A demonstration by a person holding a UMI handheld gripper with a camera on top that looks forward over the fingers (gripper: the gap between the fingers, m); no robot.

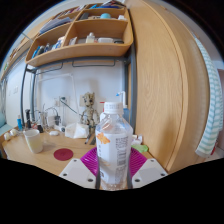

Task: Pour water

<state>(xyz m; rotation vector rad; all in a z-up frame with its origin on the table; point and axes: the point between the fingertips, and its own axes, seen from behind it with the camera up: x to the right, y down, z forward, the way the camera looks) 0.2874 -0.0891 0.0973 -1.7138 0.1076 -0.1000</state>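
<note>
We see clear plastic water bottle with white cap (114,148) upright between fingers (92,162), magenta pads pressing both sides, holding it; gripper (114,165) level above wooden worktop (30,158).

bottle (115,145) fills gap between fingers; open desk (45,158) ahead-left; cup (35,140), figurine (89,108) beyond; wooden panel (160,80) blocks right

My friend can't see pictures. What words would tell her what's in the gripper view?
A clear plastic water bottle with a white cap stands upright between the gripper's two pink-padded fingers, over a wooden table. Beyond it on the table are a white cup, a dark red coaster and a small figurine, with wooden wall shelves above.
</note>
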